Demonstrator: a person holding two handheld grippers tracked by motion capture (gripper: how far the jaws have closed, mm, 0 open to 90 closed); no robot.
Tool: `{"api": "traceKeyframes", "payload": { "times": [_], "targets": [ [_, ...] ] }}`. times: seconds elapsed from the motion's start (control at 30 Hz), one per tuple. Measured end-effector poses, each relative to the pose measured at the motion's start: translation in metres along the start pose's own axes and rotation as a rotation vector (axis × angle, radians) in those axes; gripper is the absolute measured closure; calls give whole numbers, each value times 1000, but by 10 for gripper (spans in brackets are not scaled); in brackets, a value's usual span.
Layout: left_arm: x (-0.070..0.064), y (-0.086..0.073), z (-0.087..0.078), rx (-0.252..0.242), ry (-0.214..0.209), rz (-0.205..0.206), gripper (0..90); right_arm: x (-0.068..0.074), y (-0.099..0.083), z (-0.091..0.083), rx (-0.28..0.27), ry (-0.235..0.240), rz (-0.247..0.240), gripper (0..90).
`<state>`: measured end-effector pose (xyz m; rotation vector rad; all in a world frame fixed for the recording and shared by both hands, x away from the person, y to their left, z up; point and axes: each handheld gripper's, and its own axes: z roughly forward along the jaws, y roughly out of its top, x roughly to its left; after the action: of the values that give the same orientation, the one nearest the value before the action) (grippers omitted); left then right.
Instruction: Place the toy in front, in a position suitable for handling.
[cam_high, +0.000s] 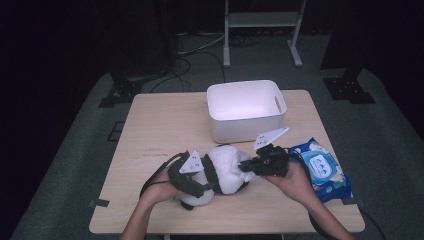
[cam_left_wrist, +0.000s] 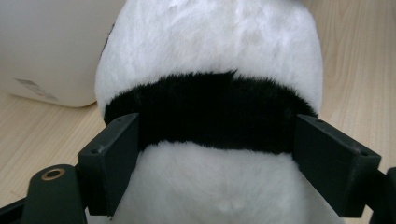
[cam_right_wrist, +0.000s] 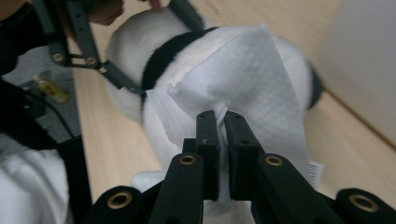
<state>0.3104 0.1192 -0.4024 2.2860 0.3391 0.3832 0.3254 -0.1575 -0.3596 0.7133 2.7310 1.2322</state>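
Note:
A black-and-white plush panda lies on the wooden table near its front edge. My left gripper clamps it from the left. In the left gripper view the jaws press on both ends of the black band of the plush, with the left gripper shut on it. My right gripper comes in from the right. In its own view the right gripper is shut on a white wipe that drapes over the plush.
A white plastic bin stands just behind the plush, open and showing nothing inside. A blue pack of wet wipes lies at the right, beside the right hand. Cables trail off the table's front edge.

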Motion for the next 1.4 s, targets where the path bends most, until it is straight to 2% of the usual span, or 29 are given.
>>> {"api": "traceKeyframes", "payload": {
  "times": [0.07,0.2,0.3,0.33,0.5,0.53,0.6,0.67,0.73,0.83,0.93,1.03,1.23,1.33,1.4],
  "targets": [
    [0,2,0,8,1,9,166,-5,1,-5,-4,-40,-3,841],
    [5,6,1,19,-6,-12,157,-17,-1,-7,9,-65,19,838],
    [7,10,3,14,5,-20,93,-19,-3,-5,14,-62,26,835],
    [7,11,5,12,-4,-25,81,-19,-4,-5,15,-62,29,835],
    [13,14,12,31,-8,-21,74,-19,-3,-7,13,-61,26,830],
    [13,13,14,34,-8,-6,74,-20,-3,-7,13,-61,25,827],
    [12,11,14,27,2,50,128,-20,-3,-8,13,-59,26,822],
    [12,10,13,19,-6,72,211,-21,-4,-8,14,-59,28,815],
    [13,9,11,9,-11,64,297,-21,-4,-7,16,-59,31,811],
    [15,7,8,4,-43,67,374,-19,-4,-7,8,-56,25,805],
    [14,6,4,5,-80,83,405,-18,-4,-9,-1,-57,23,805],
    [13,6,0,2,-110,77,419,-19,-5,-13,-13,-59,29,805],
    [6,2,-7,-23,-235,63,425,-25,-14,-10,-22,-34,72,818],
    [4,2,-7,-24,-224,62,423,-22,-21,5,13,5,77,831],
    [4,1,-7,-23,-221,64,423,-19,-25,10,9,19,78,841]
  ]
}}
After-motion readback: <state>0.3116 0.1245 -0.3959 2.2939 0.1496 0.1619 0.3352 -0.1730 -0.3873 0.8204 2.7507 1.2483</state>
